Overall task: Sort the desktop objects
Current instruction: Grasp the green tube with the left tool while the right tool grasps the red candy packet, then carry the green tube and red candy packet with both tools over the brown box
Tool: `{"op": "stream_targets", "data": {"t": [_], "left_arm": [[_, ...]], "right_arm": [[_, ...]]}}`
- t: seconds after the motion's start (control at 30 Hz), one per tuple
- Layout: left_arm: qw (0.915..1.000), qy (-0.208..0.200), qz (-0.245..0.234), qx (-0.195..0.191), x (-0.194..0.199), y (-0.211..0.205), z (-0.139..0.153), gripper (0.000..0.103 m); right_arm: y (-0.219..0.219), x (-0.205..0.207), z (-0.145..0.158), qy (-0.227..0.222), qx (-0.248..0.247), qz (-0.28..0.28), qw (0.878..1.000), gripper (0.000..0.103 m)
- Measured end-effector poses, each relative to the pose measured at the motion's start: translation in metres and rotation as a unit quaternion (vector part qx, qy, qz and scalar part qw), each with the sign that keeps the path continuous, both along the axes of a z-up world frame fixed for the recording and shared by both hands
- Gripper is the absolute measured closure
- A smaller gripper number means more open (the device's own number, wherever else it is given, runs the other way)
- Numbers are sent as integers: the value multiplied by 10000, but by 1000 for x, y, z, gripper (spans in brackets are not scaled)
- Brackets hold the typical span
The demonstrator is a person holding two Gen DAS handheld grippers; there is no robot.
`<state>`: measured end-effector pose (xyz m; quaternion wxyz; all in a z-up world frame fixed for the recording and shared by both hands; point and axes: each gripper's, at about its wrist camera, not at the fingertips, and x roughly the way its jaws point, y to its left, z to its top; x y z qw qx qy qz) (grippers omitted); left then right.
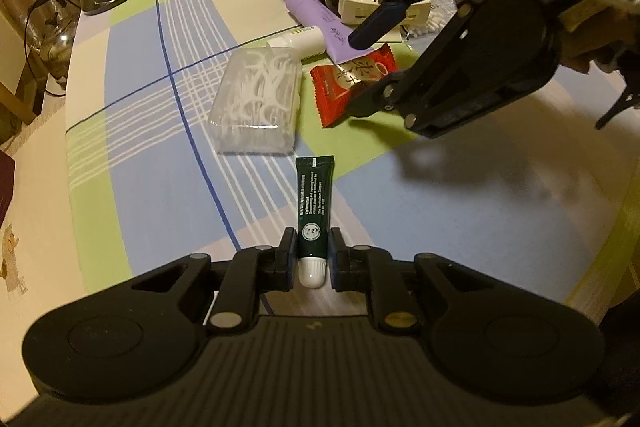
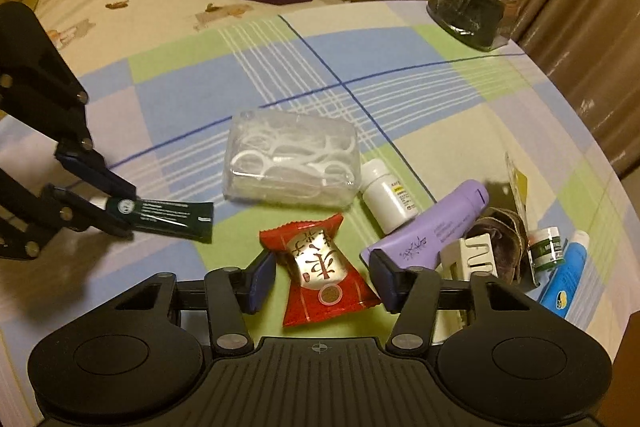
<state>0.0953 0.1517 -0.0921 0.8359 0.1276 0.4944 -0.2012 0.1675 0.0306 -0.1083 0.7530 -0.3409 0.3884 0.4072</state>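
Observation:
My left gripper [image 1: 312,259] is shut on a dark green tube [image 1: 314,203] near its white cap; the tube points forward over the checked tablecloth. It also shows in the right wrist view [image 2: 168,217], held by the left gripper [image 2: 120,213]. My right gripper [image 2: 322,281] is open, its jaws on either side of a red candy packet [image 2: 320,267] lying on the cloth. In the left wrist view the right gripper [image 1: 356,75] hovers over that packet [image 1: 340,83].
A clear box of floss picks [image 2: 292,159] lies mid-table. At the right lie a white bottle [image 2: 386,197], a purple tube [image 2: 432,227], a blue tube [image 2: 568,279], a small green jar [image 2: 546,247] and a white clip [image 2: 470,257]. A dark wrapped bowl [image 2: 468,11] stands at the far corner.

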Motion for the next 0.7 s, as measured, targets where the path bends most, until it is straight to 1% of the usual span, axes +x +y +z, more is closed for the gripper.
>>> {"op": "stream_targets", "data": {"t": [0.03,0.1,0.2,0.43,0.6,0.7], "left_arm": [[10000,-2,12,-20,-1,0,0,91],[10000,-6,63,-65,-3,0,0,91],[9998,-32,154,-98,-6,0,0,91],[9992,-116,312,-226,-10,-6,8,91],[9993,-179,188,-262,-9,-22,16,91],[9994,-228,27,-259,-11,-37,21,91]], "right_arm": [[-1,0,-2,0,-16,-15,10000,60],[-3,0,-3,-4,19,-103,9999,71],[-10,3,0,192,220,-425,9987,77],[-43,-2,17,345,627,-1175,9905,77],[-76,-17,43,289,877,-1741,9804,77],[-100,-27,59,215,1043,-2078,9723,77]]}}
